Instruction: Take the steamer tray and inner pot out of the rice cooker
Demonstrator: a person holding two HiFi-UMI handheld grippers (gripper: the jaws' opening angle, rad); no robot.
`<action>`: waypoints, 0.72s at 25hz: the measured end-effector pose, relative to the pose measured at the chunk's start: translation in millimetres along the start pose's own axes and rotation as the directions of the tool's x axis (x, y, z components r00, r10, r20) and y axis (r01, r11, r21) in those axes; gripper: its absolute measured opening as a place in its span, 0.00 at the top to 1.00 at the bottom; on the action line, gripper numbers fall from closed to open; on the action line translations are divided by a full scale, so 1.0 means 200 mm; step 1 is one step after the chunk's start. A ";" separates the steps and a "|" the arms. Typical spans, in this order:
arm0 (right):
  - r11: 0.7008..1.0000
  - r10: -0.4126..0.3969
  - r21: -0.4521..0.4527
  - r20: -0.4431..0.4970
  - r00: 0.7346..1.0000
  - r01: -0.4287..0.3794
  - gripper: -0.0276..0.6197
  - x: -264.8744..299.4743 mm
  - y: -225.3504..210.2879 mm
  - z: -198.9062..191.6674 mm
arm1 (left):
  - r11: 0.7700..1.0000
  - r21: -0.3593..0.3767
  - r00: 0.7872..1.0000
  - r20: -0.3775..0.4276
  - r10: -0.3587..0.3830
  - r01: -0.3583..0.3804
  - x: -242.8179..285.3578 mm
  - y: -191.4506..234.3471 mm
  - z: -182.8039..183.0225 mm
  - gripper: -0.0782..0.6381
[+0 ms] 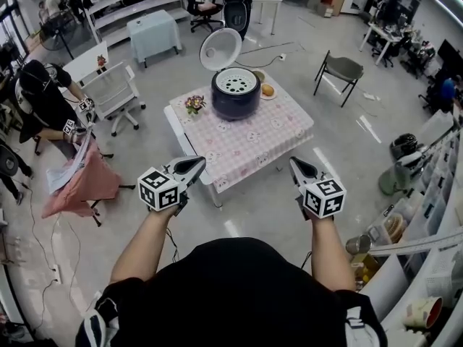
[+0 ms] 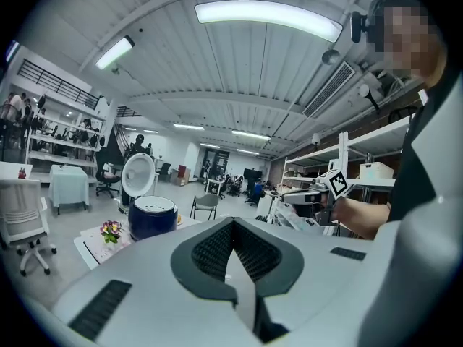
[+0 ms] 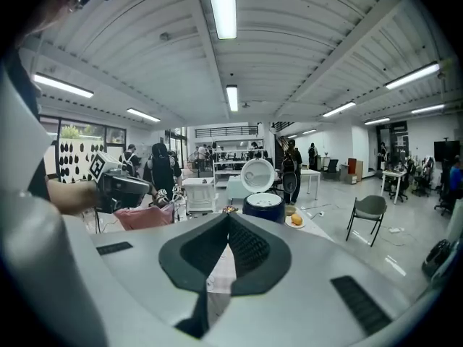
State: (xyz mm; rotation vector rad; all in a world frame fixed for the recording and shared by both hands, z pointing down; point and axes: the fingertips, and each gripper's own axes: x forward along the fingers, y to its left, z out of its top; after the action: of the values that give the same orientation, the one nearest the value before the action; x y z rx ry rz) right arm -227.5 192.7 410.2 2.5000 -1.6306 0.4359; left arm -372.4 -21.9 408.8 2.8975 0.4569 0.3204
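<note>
A dark blue rice cooker (image 1: 235,96) stands at the far side of a table with a pink checked cloth (image 1: 246,139), its white lid (image 1: 219,49) raised. The white perforated steamer tray (image 1: 236,81) sits in its top; the inner pot is hidden beneath. My left gripper (image 1: 194,166) and right gripper (image 1: 298,167) hover short of the table's near edge, both shut and empty. The cooker (image 2: 153,216) shows far off in the left gripper view, and the cooker (image 3: 263,206) also in the right gripper view.
A small flower bunch (image 1: 194,104) and a plate with an orange fruit (image 1: 267,90) flank the cooker. A grey chair (image 1: 340,71) stands right of the table, a white office chair (image 1: 116,92) left. A person (image 1: 43,103) bends over pink cloth at far left.
</note>
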 end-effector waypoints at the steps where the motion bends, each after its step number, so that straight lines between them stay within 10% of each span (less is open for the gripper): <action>1: 1.000 -0.005 0.001 0.002 1.000 0.005 0.94 0.01 0.01 0.00 | 1.000 0.000 1.000 0.000 0.003 -0.003 -0.02 0.02 0.00 0.87; 10: 0.999 0.009 0.051 0.027 1.000 -0.011 0.73 0.06 0.08 0.00 | 1.000 0.013 1.000 0.025 -0.009 0.009 -0.07 0.12 0.00 0.85; 18: 0.999 -0.012 0.034 0.006 1.000 0.012 0.55 0.10 0.04 -0.02 | 1.000 0.014 0.999 -0.035 0.008 -0.008 0.00 0.17 -0.07 0.56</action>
State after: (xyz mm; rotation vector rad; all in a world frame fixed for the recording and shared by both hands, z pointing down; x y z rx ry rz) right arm -227.4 173.6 420.0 2.5367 -1.6235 0.4592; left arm -365.6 -51.7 430.1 2.9124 0.4554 0.3712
